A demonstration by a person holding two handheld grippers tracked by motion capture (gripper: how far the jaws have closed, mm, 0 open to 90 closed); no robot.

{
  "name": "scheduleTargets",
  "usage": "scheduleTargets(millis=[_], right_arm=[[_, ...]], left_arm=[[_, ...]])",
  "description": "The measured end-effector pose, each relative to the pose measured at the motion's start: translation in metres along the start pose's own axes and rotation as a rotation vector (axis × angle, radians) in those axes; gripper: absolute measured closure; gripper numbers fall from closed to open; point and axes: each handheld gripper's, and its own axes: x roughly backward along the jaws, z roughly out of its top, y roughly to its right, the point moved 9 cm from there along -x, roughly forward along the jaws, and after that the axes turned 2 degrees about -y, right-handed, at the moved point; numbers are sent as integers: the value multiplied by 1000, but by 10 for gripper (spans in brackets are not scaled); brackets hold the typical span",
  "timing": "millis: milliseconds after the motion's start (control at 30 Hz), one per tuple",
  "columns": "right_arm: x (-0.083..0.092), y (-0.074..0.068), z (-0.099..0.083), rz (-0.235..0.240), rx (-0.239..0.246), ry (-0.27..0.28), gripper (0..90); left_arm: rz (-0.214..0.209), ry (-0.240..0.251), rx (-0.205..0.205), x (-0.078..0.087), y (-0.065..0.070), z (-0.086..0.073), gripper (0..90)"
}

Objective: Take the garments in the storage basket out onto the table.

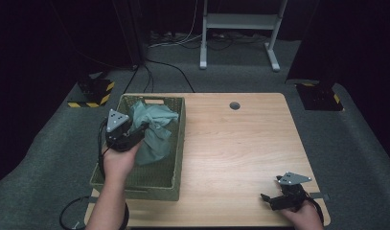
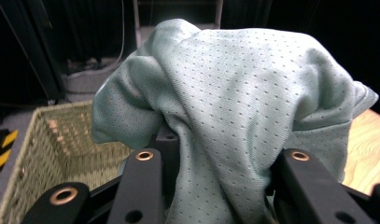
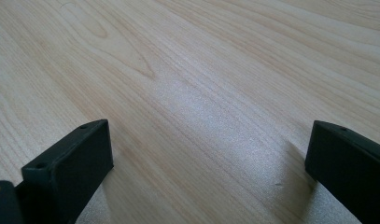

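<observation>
At the near right, the right gripper rests on the wooden table, jaws spread wide with nothing between them. Farther left, the left gripper is clenched on a pale green mesh garment, lifted over the woven basket. The cloth looks light, limp and drapey; it is best pinched at a bunched fold, since loose ends may snag the basket rim.

Pale green cloth, soft matt knit with fine pinhole mesh; basket, coarse woven olive fibre, rough; table, smooth light wood grain, faint sheen; hand-held gripper jaws, matt black plastic with brass-coloured rivets; floor, grey carpet.
</observation>
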Motion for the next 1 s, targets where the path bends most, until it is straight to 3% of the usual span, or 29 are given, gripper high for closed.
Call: scheduleTargets(millis=[500,1000], right_arm=[[0,0,0,0,0,0,6],[0,0,0,-1,2,0,6]], left_arm=[[-31,145,-18,23,24,38,641],[-40,242,-26,39,42,62,643]])
